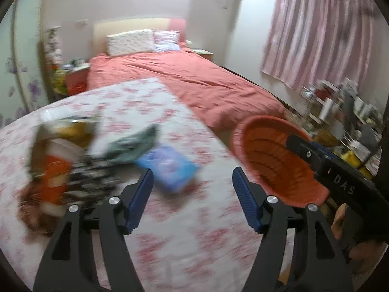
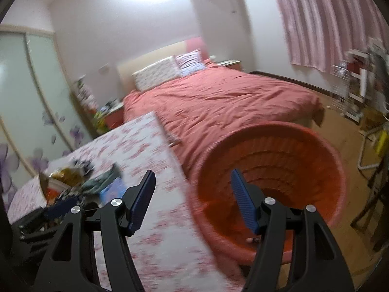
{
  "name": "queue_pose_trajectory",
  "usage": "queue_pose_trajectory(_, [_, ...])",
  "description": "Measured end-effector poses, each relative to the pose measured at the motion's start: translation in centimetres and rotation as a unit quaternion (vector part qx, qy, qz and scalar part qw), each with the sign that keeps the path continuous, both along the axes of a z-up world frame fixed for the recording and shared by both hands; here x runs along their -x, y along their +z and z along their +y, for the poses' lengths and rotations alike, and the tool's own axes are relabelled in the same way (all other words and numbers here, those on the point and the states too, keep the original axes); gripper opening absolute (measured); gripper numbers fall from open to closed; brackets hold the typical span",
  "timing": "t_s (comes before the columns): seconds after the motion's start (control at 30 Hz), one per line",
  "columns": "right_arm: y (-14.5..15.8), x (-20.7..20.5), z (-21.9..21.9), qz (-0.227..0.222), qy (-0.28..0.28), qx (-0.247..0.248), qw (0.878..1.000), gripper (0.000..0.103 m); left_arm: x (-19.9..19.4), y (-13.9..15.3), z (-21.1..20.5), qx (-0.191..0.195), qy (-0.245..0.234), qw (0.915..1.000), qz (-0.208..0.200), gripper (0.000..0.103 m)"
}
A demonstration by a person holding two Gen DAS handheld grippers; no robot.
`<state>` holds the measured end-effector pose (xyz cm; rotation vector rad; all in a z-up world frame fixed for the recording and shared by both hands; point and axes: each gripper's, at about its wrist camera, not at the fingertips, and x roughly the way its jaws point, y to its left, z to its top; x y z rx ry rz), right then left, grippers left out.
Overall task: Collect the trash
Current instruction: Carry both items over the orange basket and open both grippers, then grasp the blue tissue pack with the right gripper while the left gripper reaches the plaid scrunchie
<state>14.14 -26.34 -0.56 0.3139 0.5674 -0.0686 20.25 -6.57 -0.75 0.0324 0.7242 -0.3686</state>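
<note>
Trash lies in a pile on a table with a white and pink floral cloth (image 1: 184, 219): a blue packet (image 1: 167, 168), a dark green wrapper (image 1: 131, 143), and orange, yellow and black wrappers (image 1: 58, 168). My left gripper (image 1: 193, 180) is open and empty, just short of the blue packet. An orange-red basket (image 1: 274, 160) hangs tilted at the table's right edge. My right gripper (image 2: 193, 182) is open, with one finger (image 2: 243, 202) inside the basket (image 2: 291, 170) and the other over the table (image 2: 155, 243). The trash pile also shows in the right wrist view (image 2: 80, 185).
A bed with a red cover (image 1: 194, 80) stands behind the table. Pink curtains (image 1: 321, 29) hang at the right, with cluttered shelves (image 1: 340, 112) below them. A wardrobe with glass doors (image 2: 24, 85) is at the left. Wooden floor (image 2: 340, 131) shows on the right.
</note>
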Motion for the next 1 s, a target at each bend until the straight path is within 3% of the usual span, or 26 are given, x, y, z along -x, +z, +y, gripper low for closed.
queue_pose_trajectory(0.33, [-1.3, -3.2, 6.9, 0.045, 0.091, 0.025, 0.994, 0.065, 0.7, 0.5, 11.4, -0.023, 0.123, 0.9919, -0.023, 0.074])
queue_pose_trajectory(0.43, [-1.7, -4.0, 8.5, 0.061, 0.103, 0.029, 0.992, 0.071, 0.8, 0.2, 13.9, -0.018, 0.146, 0.989, -0.014, 0.074])
queue_pose_trajectory(0.53, [-2.4, -5.0, 10.0, 0.078, 0.114, 0.041, 0.99, 0.077, 0.8, -0.3, 15.4, -0.014, 0.161, 0.9868, -0.006, 0.074])
queue_pose_trajectory(0.73, [-3.7, -6.8, 12.3, 0.109, 0.131, 0.093, 0.981, 0.077, 0.9, -1.0, 18.0, -0.01, 0.181, 0.9835, 0.002, 0.074])
queue_pose_trajectory(1.0, [-4.9, -8.5, 12.5, 0.15, 0.148, 0.083, 0.974, 0.074, 0.4, -2.0, 20.1, -0.004, 0.19, 0.9816, 0.017, 0.074])
